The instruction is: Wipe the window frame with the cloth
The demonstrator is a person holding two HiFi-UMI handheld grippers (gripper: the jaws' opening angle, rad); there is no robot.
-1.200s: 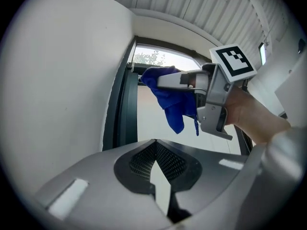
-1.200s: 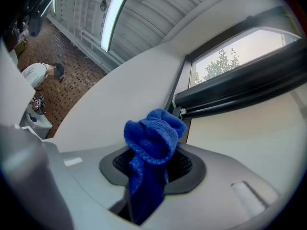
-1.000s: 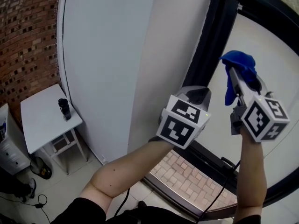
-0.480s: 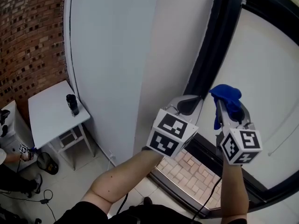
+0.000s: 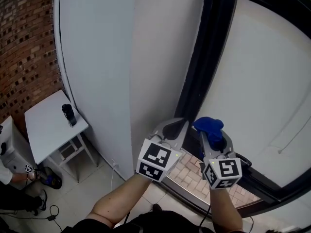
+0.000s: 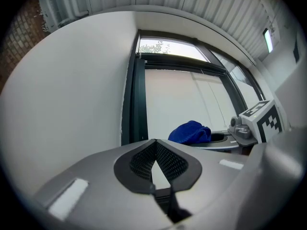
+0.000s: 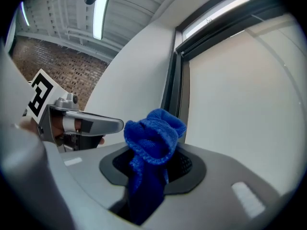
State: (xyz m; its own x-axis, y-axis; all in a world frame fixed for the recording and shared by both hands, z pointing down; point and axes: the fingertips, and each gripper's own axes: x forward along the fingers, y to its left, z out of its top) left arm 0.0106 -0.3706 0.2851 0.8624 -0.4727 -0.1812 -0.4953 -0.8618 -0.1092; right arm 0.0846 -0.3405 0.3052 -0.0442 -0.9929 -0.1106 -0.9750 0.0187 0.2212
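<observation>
Blue cloth [image 5: 209,125] held near the window frame [image 5: 199,67].
The right hand-held gripper [image 5: 214,138] clamps it; the left hand-held gripper [image 5: 171,128] is closed, empty.

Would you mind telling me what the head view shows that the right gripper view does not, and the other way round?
Only the head view: the small white table with a dark cylindrical bottle on it. Only the right gripper view: the long ceiling light. Both: the blue terry cloth clamped in the right hand-held gripper, the left hand-held gripper and the dark window frame.
</observation>
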